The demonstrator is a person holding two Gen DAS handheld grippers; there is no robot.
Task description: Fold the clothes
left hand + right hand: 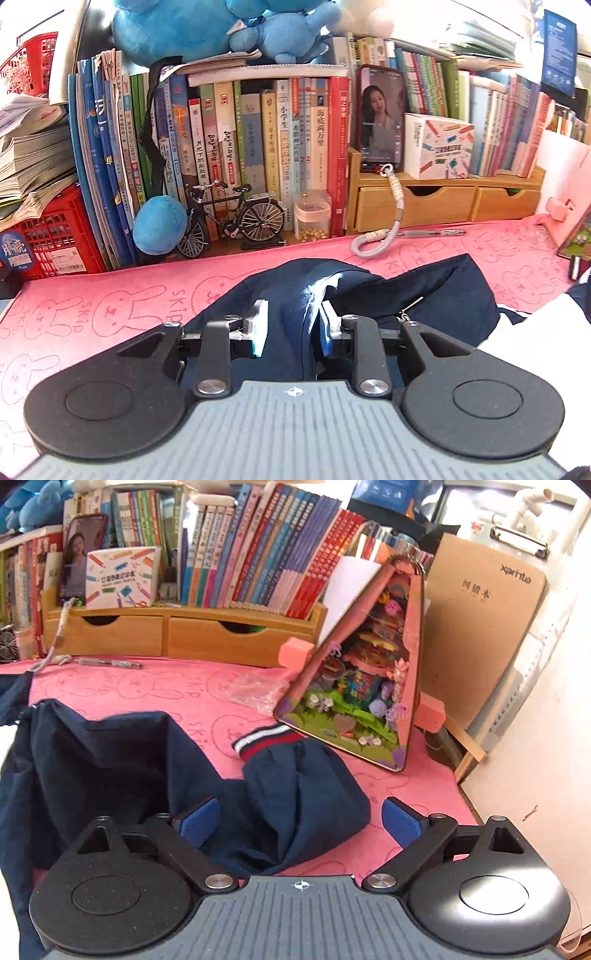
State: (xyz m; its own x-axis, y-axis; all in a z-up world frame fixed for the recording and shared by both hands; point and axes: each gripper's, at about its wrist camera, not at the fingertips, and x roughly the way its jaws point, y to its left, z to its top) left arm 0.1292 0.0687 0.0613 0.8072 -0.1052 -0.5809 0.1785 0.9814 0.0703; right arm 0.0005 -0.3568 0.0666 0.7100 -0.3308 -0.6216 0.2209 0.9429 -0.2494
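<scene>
left gripper [291,328] jaws pinching one navy jacket [424,291]; right gripper [299,821] jaws spread over its one striped-cuff sleeve [295,775]

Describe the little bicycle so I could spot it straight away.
Start at the long row of upright books behind the pink bunny-print mat. At their foot, between a blue plush ball and a small clear jar, stands the model bicycle: black, spoke-wheeled, the only metal miniature there.

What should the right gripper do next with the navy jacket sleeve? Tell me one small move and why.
Probably close the right gripper on the navy sleeve. Its jaws stand wide open with the bunched sleeve lying between them, striped cuff pointing away, while the left gripper already has a fold of the jacket between its pads.
</scene>
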